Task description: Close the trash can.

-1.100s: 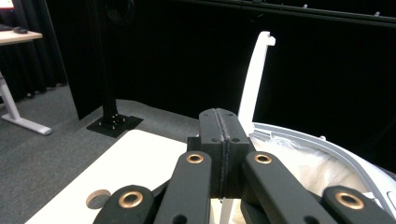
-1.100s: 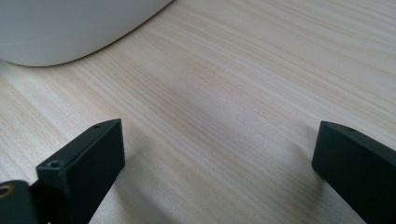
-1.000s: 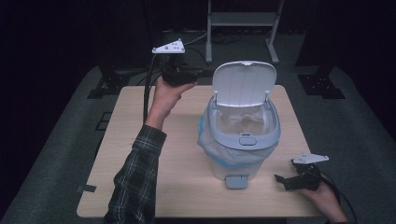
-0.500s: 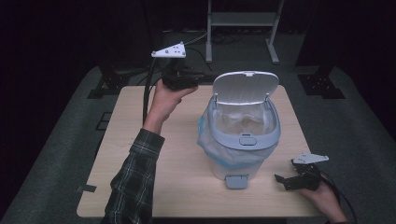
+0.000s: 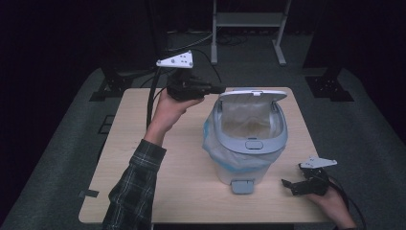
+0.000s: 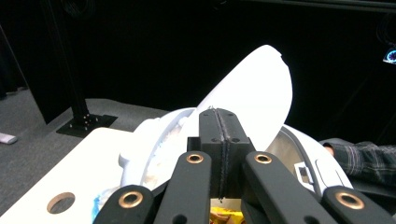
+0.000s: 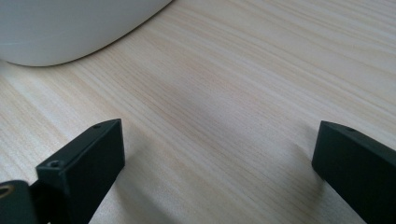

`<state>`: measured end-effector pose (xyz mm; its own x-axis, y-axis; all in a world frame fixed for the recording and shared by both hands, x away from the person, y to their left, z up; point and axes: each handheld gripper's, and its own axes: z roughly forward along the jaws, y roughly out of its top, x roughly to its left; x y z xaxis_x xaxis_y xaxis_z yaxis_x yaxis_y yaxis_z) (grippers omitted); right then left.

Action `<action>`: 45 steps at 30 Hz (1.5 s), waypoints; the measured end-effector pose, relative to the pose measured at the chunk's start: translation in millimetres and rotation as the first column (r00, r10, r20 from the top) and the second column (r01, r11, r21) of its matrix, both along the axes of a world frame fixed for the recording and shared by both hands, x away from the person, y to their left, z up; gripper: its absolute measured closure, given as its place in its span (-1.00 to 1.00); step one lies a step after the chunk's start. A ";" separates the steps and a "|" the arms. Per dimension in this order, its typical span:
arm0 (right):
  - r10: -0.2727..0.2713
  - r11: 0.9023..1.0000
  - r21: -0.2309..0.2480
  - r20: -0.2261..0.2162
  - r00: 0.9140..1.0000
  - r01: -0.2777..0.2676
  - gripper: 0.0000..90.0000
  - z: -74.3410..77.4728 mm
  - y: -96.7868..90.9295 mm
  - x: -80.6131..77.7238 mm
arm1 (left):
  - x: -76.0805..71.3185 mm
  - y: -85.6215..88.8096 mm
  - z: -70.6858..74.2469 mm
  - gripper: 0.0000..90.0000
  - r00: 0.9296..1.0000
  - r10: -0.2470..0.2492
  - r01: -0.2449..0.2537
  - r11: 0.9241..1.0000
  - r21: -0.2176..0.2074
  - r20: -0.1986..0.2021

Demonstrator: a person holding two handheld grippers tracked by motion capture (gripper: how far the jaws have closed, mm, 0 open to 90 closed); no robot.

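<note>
1. Nearest me, at the table's (image 5: pixel 143 201) front right corner, my right gripper (image 5: pixel 298 184) rests low on the wood with its jaws spread wide and nothing between them; in the right gripper view I see bare table (image 7: pixel 224 93) between the fingers (image 7: pixel 84 158) and the bin's white base (image 7: pixel 70 28) just beyond.
2. Mid-table stands the bin (image 5: pixel 246 153), upright, with a bag (image 5: pixel 210 143) lining it and spilling over the rim. Its pedal (image 5: pixel 242 186) points toward me, and some yellowish rubbish lies at the bottom.
3. At the bin's far edge the lid (image 5: pixel 253 96) stands raised on its hinge, roughly upright, so the mouth is open.
4. Farthest off, my left gripper (image 5: pixel 210 88) is held in the air just beside the lid's left edge, jaws pressed together and gripping nothing. In the left gripper view the closed fingertips (image 6: pixel 219 126) point at the lid (image 6: pixel 252 98), close to it; I cannot tell whether they touch.
5. I judge the step in hand to be closing the lid, with the shut left gripper used as a pusher.
6. Next I need to bring the tips against the lid's back face and tip it forward over the hinge, gently, so the bin does not slide. My right gripper is free to steady the base if it does.
</note>
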<state>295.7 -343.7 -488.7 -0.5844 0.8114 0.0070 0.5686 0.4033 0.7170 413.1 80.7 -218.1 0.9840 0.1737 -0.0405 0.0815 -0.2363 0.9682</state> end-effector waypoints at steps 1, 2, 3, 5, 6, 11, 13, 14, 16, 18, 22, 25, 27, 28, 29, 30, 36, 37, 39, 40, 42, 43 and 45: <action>0.000 1.000 0.000 0.000 1.000 0.000 -0.97 0.0 0.0 0.0 | 0.0 0.0 0.0 1.00 1.000 0.000 0.000 1.000 0.000 0.000; 0.000 1.000 0.000 0.000 1.000 0.000 -0.97 0.0 0.0 0.0 | -1.7 -0.2 -0.7 1.00 1.000 -0.003 0.003 1.000 0.006 0.000; 0.000 1.000 0.000 0.000 1.000 0.000 -0.97 0.0 0.0 0.0 | -4.0 -0.3 -2.1 1.00 1.000 -0.009 0.009 1.000 0.012 -0.003; 0.000 1.000 0.000 0.000 1.000 0.000 -0.97 0.0 0.0 0.0 | -5.4 -0.5 -3.0 1.00 1.000 -0.014 0.014 1.000 0.015 -0.005; 0.000 1.000 0.000 0.000 1.000 0.000 -0.97 0.0 0.0 0.0 | -8.5 -1.1 -4.5 1.00 1.000 -0.019 0.019 1.000 0.023 -0.005; 0.000 1.000 0.000 0.000 1.000 0.000 -0.97 0.0 0.0 0.0 | -14.5 -2.6 -7.4 1.00 1.000 -0.030 0.030 0.999 0.031 -0.007; 0.000 1.000 0.000 0.000 1.000 0.000 -0.97 0.0 0.0 0.0 | -17.5 -4.0 -9.4 1.00 0.999 -0.037 0.038 0.999 0.034 -0.007; 0.000 1.000 0.000 -0.001 1.000 0.000 -0.97 0.0 0.0 0.0 | -19.9 -5.2 -11.0 1.00 0.999 -0.046 0.046 0.998 0.040 -0.005; 0.000 1.000 0.000 0.000 1.000 0.000 -0.97 0.0 0.0 0.0 | -22.3 -6.2 -12.4 1.00 0.999 -0.050 0.050 0.998 0.043 -0.004; 0.000 1.000 0.000 0.000 1.000 0.000 -0.97 0.0 0.0 0.0 | -24.3 -6.7 -13.7 1.00 0.999 -0.054 0.054 0.997 0.049 -0.003; 0.000 1.000 -0.001 0.000 1.000 0.000 -0.97 0.0 0.0 0.0 | -28.1 -8.2 -16.7 1.00 0.998 -0.058 0.059 0.997 0.050 -0.008; 0.000 1.000 0.000 0.001 1.000 0.000 -0.97 0.0 0.0 0.0 | -30.6 -9.1 -17.8 1.00 0.998 -0.068 0.069 0.996 0.056 -0.006; 0.000 1.000 0.000 0.000 1.000 0.000 -0.97 0.0 0.0 0.0 | -32.7 -10.2 -18.6 1.00 0.997 -0.073 0.073 0.996 0.055 -0.006; 0.000 1.000 0.000 0.000 1.000 0.000 -0.97 0.0 0.0 0.0 | -33.8 -11.0 -19.3 1.00 0.997 -0.074 0.074 0.996 0.053 -0.007; 0.000 1.000 0.000 0.000 1.000 0.000 -0.97 0.0 0.0 0.0 | -34.7 -11.6 -19.9 1.00 0.997 -0.078 0.078 0.995 0.055 -0.010; 0.000 1.000 -0.001 0.000 1.000 0.000 -0.97 0.0 0.0 0.0 | -35.5 -12.2 -20.5 1.00 0.997 -0.081 0.081 0.995 0.060 -0.008; 0.000 1.000 0.000 0.000 1.000 0.000 -0.97 0.0 0.0 0.0 | -39.3 -17.7 -26.1 1.00 0.995 -0.096 0.097 0.993 0.062 -0.019; 0.000 1.000 0.000 0.000 1.000 0.000 -0.97 0.0 0.0 0.0 | -39.7 -18.7 -26.8 1.00 0.995 -0.098 0.099 0.993 0.065 -0.020; 0.000 1.000 0.000 0.000 1.000 0.000 -0.97 0.0 0.0 0.0 | -40.7 -20.9 -27.7 1.00 0.995 -0.098 0.100 0.993 0.070 -0.023; 0.000 1.000 0.000 0.000 1.000 0.000 -0.97 0.0 0.0 0.0 | -41.2 -22.1 -28.0 1.00 0.995 -0.100 0.102 0.992 0.073 -0.023; 0.000 1.000 0.000 0.000 1.000 0.000 -0.97 0.0 0.0 0.0 | -42.7 -24.9 -28.2 1.00 0.994 -0.105 0.107 0.991 0.076 -0.025; 0.000 1.000 0.000 0.000 1.000 0.000 -0.97 0.0 0.0 0.0 | -42.7 -24.9 -28.2 1.00 0.994 -0.105 0.107 0.991 0.076 -0.025; 0.000 1.000 0.000 0.000 1.000 0.000 -0.97 0.0 0.0 0.0 | -45.4 -30.3 -28.4 1.00 0.993 -0.113 0.114 0.990 0.087 -0.022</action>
<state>295.8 -343.7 -488.7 -0.5847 0.8112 0.0069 0.5685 0.4036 0.7169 367.7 50.4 -246.5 0.9968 0.0648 -0.0463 0.0652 -0.3296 0.9419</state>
